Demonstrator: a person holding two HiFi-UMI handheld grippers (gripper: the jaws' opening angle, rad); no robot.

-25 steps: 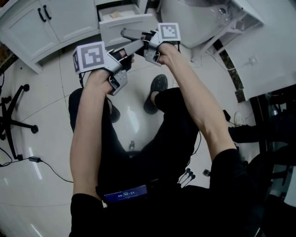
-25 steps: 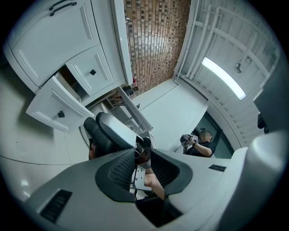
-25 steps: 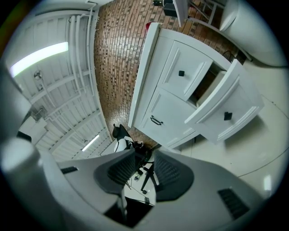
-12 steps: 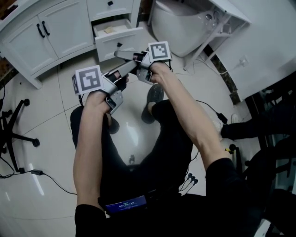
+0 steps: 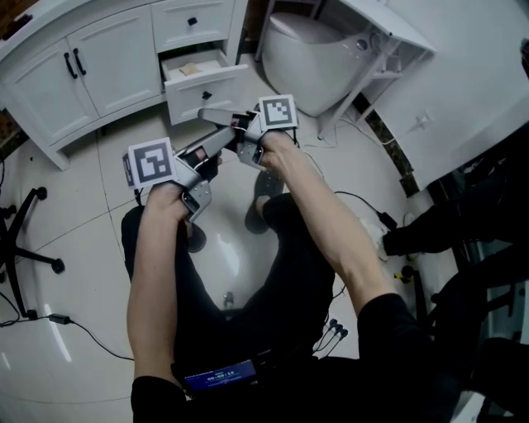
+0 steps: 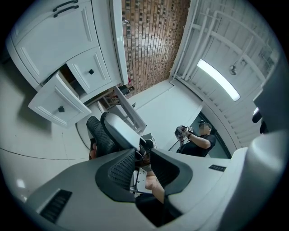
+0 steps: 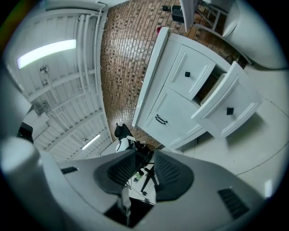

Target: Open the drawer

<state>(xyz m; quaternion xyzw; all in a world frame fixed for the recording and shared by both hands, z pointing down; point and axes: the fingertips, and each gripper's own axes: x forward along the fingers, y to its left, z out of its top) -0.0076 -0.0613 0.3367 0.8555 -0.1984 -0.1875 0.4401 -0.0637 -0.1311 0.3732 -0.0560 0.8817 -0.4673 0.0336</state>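
Note:
The white drawer (image 5: 207, 89) stands pulled out of the cabinet (image 5: 99, 66), a black knob on its front and a flat pale item inside. It also shows in the left gripper view as drawer (image 6: 58, 106) and in the right gripper view as drawer (image 7: 230, 108). My right gripper (image 5: 203, 114) points left just short of the drawer front, without touching it. Its jaws show a narrow gap with nothing between them (image 7: 146, 155). My left gripper (image 5: 223, 135) hangs right behind it, jaws slightly apart and empty (image 6: 143, 153).
A closed upper drawer (image 5: 192, 22) and two cabinet doors (image 5: 74, 62) sit above and left. A white toilet (image 5: 306, 49) stands to the right, and an office chair base (image 5: 21, 248) is at the left edge. A person (image 6: 198, 140) stands far off.
Both grippers have drawn back from the drawer front, which the right one was at a second ago. The drawer stays open. The head view has shifted away from the cabinet.

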